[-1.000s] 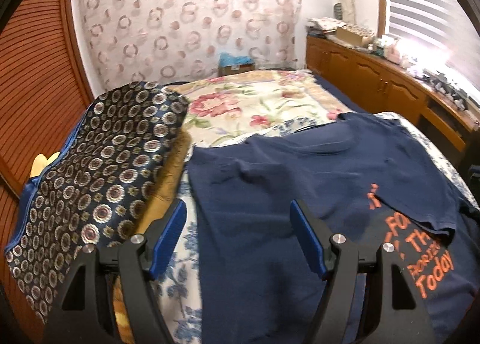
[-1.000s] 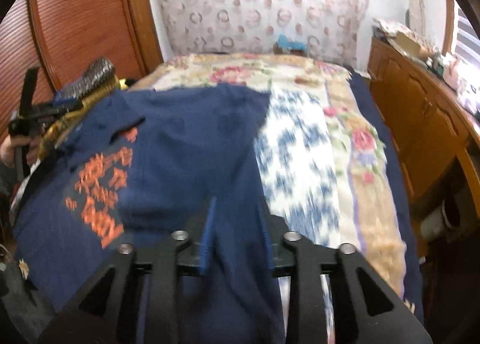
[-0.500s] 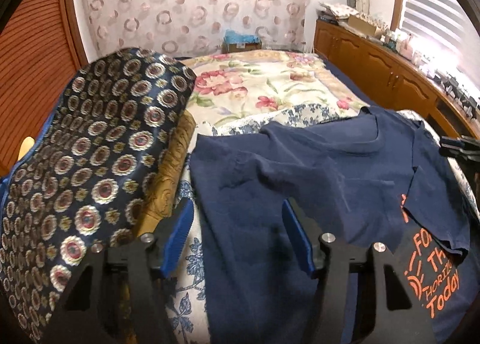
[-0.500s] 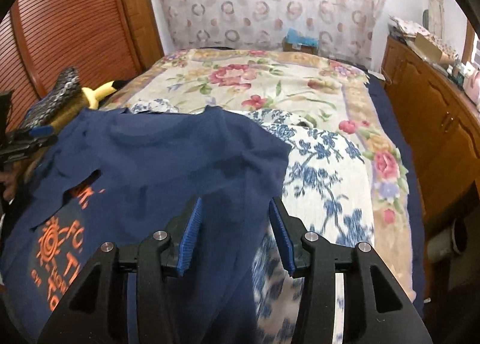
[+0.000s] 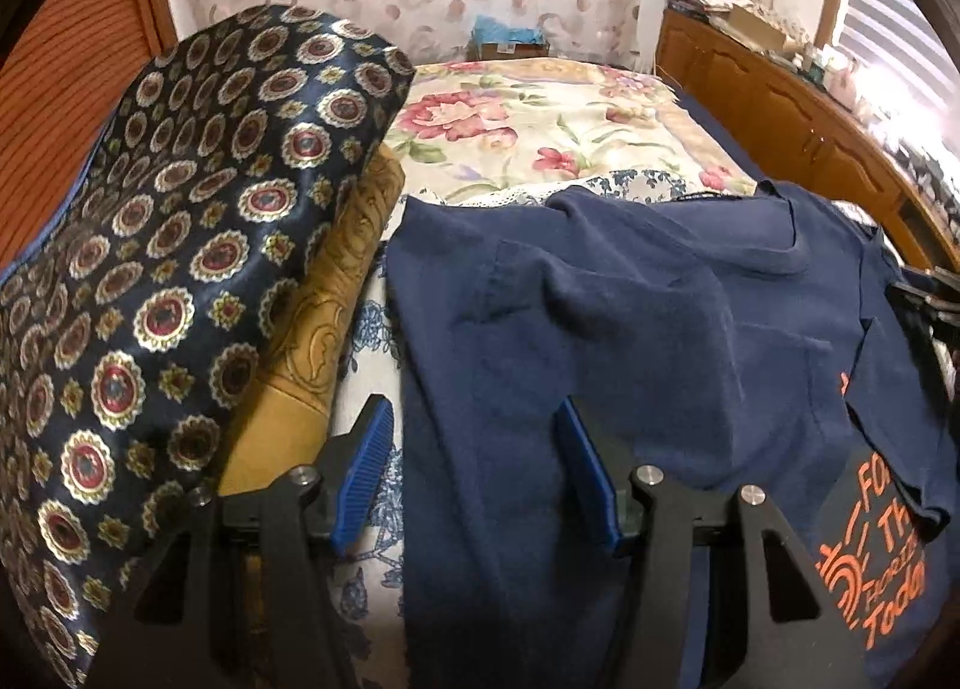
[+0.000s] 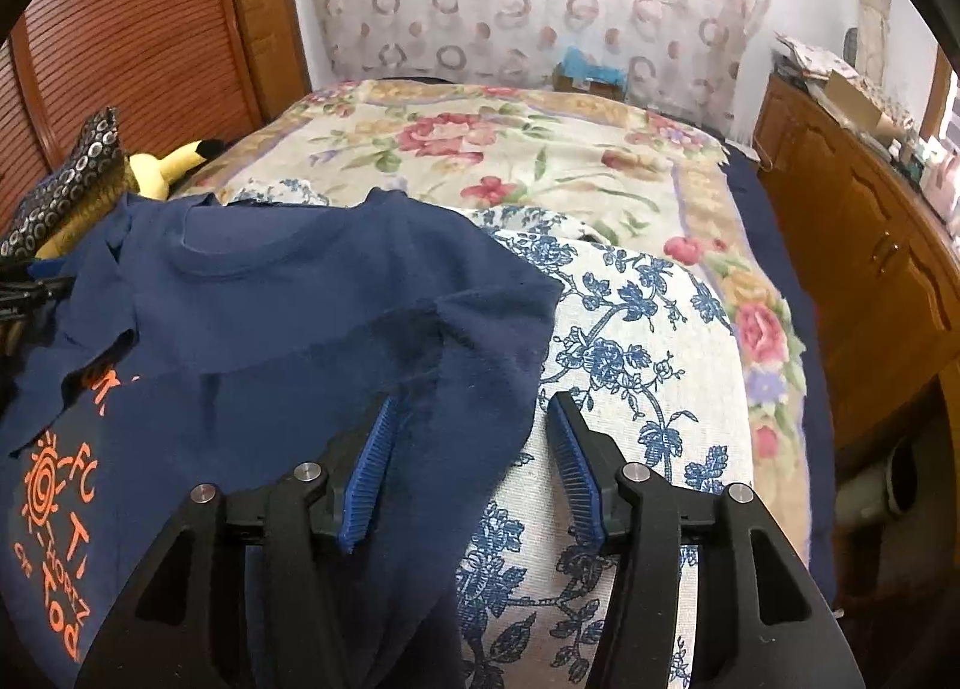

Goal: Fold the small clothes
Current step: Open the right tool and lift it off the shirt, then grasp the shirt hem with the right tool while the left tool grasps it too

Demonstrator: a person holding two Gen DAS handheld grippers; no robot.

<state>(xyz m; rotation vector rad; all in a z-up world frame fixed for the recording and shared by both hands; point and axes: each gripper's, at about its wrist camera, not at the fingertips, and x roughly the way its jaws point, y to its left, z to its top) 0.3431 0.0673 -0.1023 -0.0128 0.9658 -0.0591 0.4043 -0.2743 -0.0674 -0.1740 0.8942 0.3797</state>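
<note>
A navy T-shirt [image 5: 630,341] with orange lettering lies spread on the bed; it also shows in the right wrist view [image 6: 288,341]. Both side flaps are folded inward over the print. My left gripper [image 5: 474,479] is open and empty, hovering over the shirt's left folded edge. My right gripper [image 6: 471,461] is open and empty, hovering over the shirt's right folded edge. The far tip of each gripper shows at the edge of the other's view.
A blue-and-white floral cloth [image 6: 648,329] lies under the shirt on a flowered bedspread [image 5: 540,125]. A patterned navy pillow [image 5: 168,269] and a mustard cushion [image 5: 336,299] lie at the left. A yellow plush toy [image 6: 168,164] sits beyond. Wooden cabinets [image 6: 870,269] run along the right.
My right gripper has opened and let go of the shirt's right side, now lying folded inward. My left gripper has stayed open and drawn back a little.
</note>
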